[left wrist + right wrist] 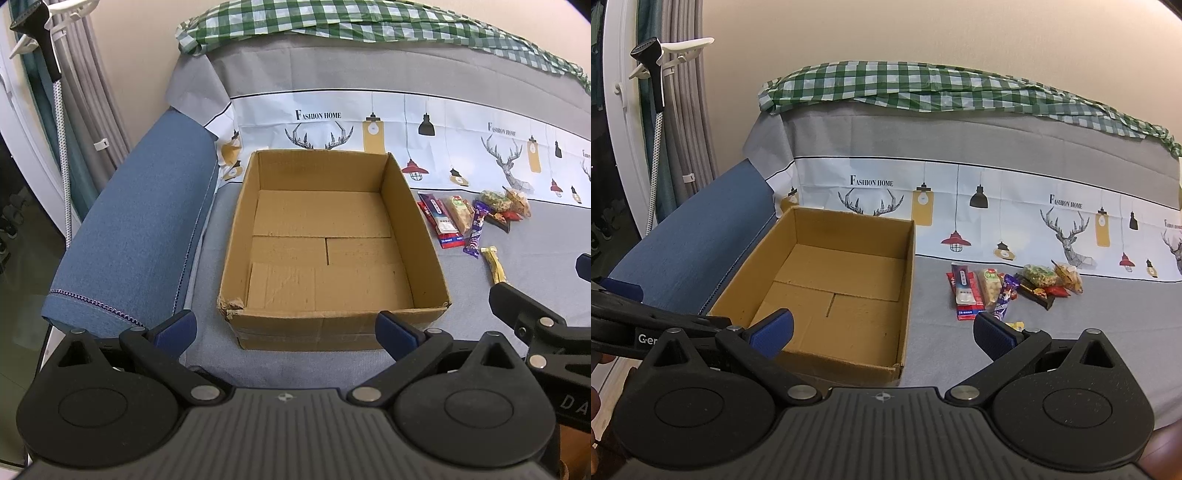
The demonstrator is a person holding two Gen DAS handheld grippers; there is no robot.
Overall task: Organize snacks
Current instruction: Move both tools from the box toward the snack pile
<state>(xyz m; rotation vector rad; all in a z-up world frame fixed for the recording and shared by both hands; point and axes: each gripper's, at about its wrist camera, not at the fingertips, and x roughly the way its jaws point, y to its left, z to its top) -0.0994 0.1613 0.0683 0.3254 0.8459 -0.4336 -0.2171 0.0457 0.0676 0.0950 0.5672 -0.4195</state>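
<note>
- Hovering over the grey-covered sofa seat (517, 258), my left tool (286, 332) has its jaws spread wide with nothing between them, pointing down at the cardboard box (325, 325).
- My right tool (884, 332) is likewise spread wide and holds nothing; its left finger (772, 330) shows in front of the box's (905, 295) near wall, its right finger in front of the bare cover.
- The box is open-topped, and only its folded bottom flaps show inside; one near corner is torn.
- The snacks (476, 218) lie in a loose cluster on the cover just to the right of the box, apart from it: a red-and-white packet (441, 221), a purple bar (476, 229), a green-speckled bag (496, 199) and a few more wrappers.
- A gold-wrapped stick (495, 264) lies alone, nearer to me than the cluster.
- The box's right wall stands between its inside and the snacks.
- A blue armrest (140, 236) runs along the box's left side.
- Behind, a printed cloth with deer and lamps (997, 206) hangs over the backrest, with a green checked cloth (905, 88) on top.
- The left view looks steeply into the box and catches my right tool's black arm at its right edge.
- The right view shows more wall, a white hanger stand (661, 62) by the curtains, and my left tool at its left edge; there the gold stick is mostly hidden behind my right finger.
</note>
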